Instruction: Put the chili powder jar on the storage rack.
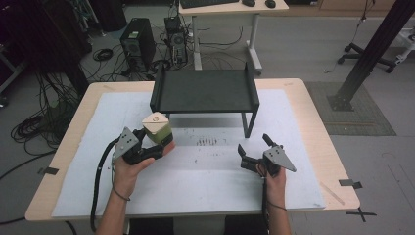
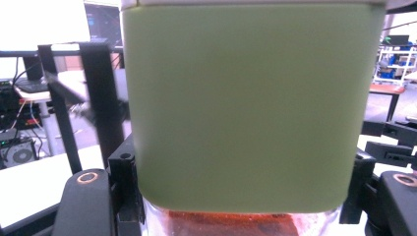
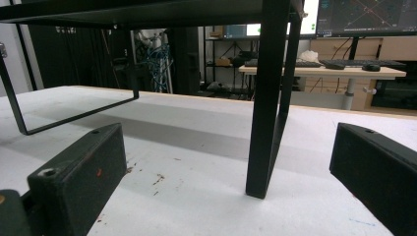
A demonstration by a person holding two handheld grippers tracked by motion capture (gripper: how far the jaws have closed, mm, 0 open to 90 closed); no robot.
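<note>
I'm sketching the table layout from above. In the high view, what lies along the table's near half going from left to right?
Left gripper → green container in its jaws → dark specks on the white mat → right gripper, jaws apart.

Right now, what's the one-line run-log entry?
left gripper: shut on green container | right gripper: open, nothing held | black shelf: bare

A light wooden surface carries a white mat over most of it — a black metal shelf stand stands at the far edge, dark specks before it.
</note>
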